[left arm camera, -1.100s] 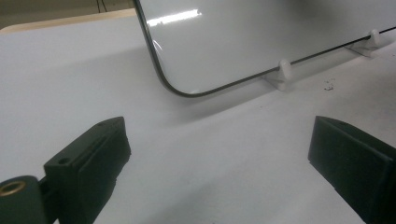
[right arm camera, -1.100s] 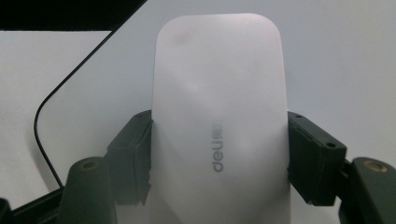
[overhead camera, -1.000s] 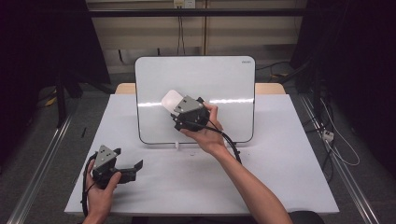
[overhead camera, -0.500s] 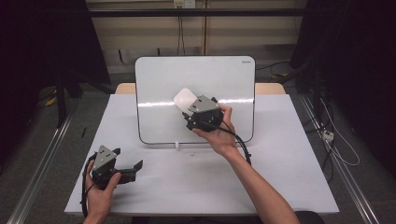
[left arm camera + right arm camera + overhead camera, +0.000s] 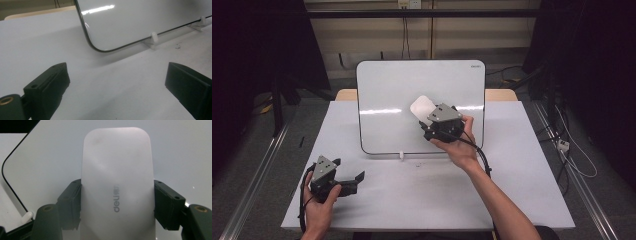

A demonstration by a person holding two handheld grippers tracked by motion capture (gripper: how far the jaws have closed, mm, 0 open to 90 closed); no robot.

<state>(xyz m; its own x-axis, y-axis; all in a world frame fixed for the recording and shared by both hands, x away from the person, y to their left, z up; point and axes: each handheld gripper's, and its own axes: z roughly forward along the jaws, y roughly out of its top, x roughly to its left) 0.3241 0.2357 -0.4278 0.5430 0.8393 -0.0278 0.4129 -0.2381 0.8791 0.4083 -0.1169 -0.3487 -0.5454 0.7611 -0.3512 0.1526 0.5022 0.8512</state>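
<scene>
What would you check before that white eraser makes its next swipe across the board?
1. Eraser clamped between the right gripper jaws: ok.
2. Eraser in front of the whiteboard face: ok.
3. Eraser face pressed flat on the board: cannot tell.
4. Whiteboard upright in its white clips: ok.
5. Left gripper resting on the table, jaws open, away from the board: ok.
6. Marks left to wipe: cannot tell.

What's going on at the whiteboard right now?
A person is working at the table with a claw in each hand. The right claw is shut on a white eraser and holds it against the upright whiteboard, around mid-board. The left claw rests open low on the white table, holding nothing, with its jaws pointing toward the board's lower corner.
</scene>
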